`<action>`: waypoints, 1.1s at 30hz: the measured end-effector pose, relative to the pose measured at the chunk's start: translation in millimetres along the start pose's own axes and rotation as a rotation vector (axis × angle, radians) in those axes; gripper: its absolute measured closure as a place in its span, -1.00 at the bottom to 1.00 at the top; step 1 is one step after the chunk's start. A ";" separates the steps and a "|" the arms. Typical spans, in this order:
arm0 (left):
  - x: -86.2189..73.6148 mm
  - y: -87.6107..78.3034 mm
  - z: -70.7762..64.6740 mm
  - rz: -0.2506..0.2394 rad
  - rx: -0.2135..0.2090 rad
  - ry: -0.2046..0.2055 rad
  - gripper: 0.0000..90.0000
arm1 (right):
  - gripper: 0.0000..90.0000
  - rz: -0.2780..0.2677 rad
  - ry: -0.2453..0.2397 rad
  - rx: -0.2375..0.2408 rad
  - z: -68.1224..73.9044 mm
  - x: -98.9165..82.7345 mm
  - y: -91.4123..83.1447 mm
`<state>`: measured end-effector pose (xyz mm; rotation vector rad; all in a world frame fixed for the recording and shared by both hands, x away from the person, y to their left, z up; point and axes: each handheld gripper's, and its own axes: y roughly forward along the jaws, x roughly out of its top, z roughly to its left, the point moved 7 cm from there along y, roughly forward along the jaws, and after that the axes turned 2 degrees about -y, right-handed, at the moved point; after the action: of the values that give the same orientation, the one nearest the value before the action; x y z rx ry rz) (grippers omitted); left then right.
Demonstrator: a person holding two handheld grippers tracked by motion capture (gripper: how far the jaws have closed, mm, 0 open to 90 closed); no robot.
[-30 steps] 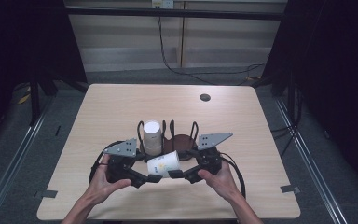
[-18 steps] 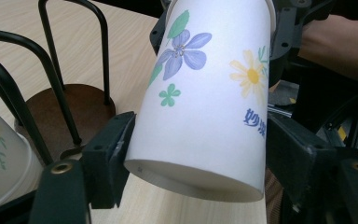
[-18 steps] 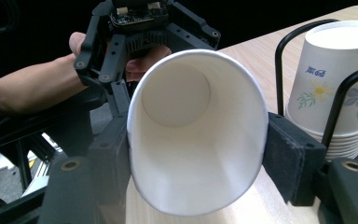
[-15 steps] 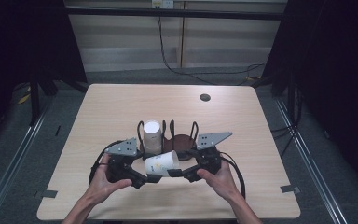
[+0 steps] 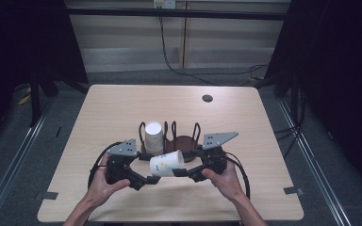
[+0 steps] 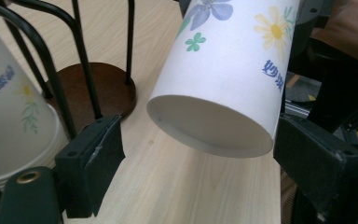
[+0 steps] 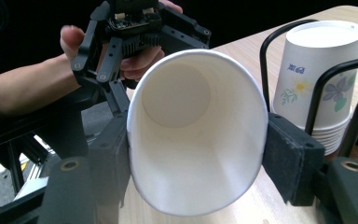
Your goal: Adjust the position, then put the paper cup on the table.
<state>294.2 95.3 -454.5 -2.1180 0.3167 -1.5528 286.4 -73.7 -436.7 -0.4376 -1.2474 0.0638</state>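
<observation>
Smooth flowered paper cup (image 5: 167, 163), squeezed oval by the right gripper (image 5: 188, 173); left gripper (image 5: 147, 180) just opened wide.

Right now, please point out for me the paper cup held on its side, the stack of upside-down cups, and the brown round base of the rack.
paper cup (image 5: 168, 163), high view, its flowered side wall.
stack of cups (image 5: 153, 137), high view, the top cup's wall.
brown base (image 5: 185, 142), high view, its bare top.
</observation>
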 end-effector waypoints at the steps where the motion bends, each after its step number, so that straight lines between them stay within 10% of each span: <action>1: -0.4 -0.5 0.9 0.009 -0.001 0.001 -0.64 | -0.30 0.004 0.001 -0.006 -0.6 -0.3 -0.1; 33: -36.7 -20.6 28.6 0.084 0.140 -0.051 -0.64 | -0.30 0.093 0.077 -0.149 -28.1 -18.3 -41.2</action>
<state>307.1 136.8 -480.8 -2.0072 0.2670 -1.4283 298.6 -124.6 -445.5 -0.6218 -1.1598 0.0328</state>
